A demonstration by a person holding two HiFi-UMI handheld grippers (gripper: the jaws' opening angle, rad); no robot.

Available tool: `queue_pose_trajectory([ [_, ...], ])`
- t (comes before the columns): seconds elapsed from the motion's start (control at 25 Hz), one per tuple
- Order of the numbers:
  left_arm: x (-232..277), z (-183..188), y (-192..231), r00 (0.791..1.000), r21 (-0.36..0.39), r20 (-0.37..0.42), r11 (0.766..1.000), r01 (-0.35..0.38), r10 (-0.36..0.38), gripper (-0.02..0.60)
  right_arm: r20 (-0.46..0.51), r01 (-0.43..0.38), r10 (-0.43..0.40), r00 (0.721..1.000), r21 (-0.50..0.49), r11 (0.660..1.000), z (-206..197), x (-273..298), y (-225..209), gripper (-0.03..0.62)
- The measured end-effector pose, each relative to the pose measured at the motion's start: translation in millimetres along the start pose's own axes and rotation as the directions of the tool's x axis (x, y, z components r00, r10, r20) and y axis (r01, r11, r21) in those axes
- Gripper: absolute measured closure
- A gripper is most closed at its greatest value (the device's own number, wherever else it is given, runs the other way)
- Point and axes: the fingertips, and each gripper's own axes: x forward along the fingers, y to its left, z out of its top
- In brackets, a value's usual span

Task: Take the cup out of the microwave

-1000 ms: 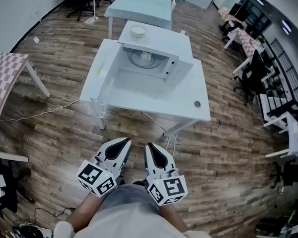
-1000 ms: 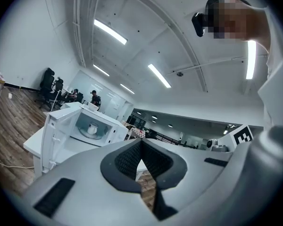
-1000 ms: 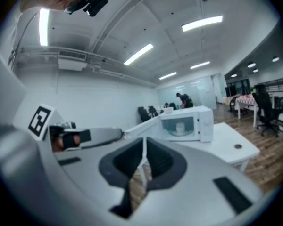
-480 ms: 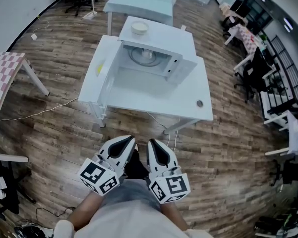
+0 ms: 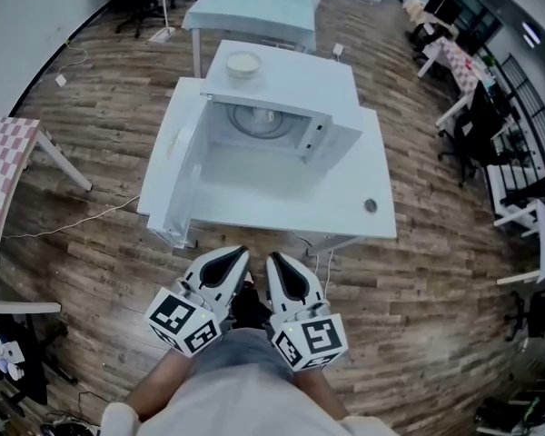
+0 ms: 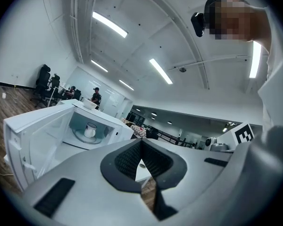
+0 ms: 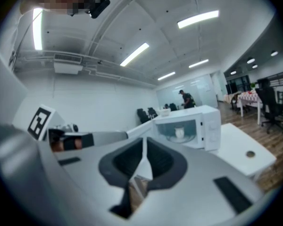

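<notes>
A white microwave (image 5: 286, 107) stands on a white table (image 5: 345, 209) with its door (image 5: 174, 184) swung open to the left. In the left gripper view a white cup (image 6: 90, 130) sits on the glass turntable inside; the same cup (image 7: 179, 133) shows in the right gripper view. In the head view I only make out the turntable (image 5: 259, 122). My left gripper (image 5: 238, 255) and right gripper (image 5: 274, 262) hang side by side over the floor, short of the table's near edge. Both are shut and hold nothing, with the tips of the left gripper (image 6: 141, 141) and right gripper (image 7: 145, 140) meeting.
A white bowl (image 5: 242, 64) rests on top of the microwave. The table has a round cable hole (image 5: 371, 205) near its right front corner. A second white table (image 5: 254, 7) stands behind, a checkered table (image 5: 2, 166) at the left, desks and chairs (image 5: 490, 125) at the right.
The table and microwave have drawn nearer and larger in the head view as both grippers moved toward them together. Both grippers stayed shut.
</notes>
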Motion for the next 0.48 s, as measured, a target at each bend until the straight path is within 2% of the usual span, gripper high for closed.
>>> queue_pose_trajectory([
  [0.16,29,4,15,1.000,-0.003,-0.010,1.000,-0.003,0.003,0.566,-0.008,-0.018,0.018,1.000,0.005,1.000,6,25,-20,0.569],
  [0.48,80,20,44,0.999,0.012,0.014,0.999,-0.053,0.053,0.566,-0.002,-0.089,0.089,0.996,-0.006,0.996,27,71,-57,0.569],
])
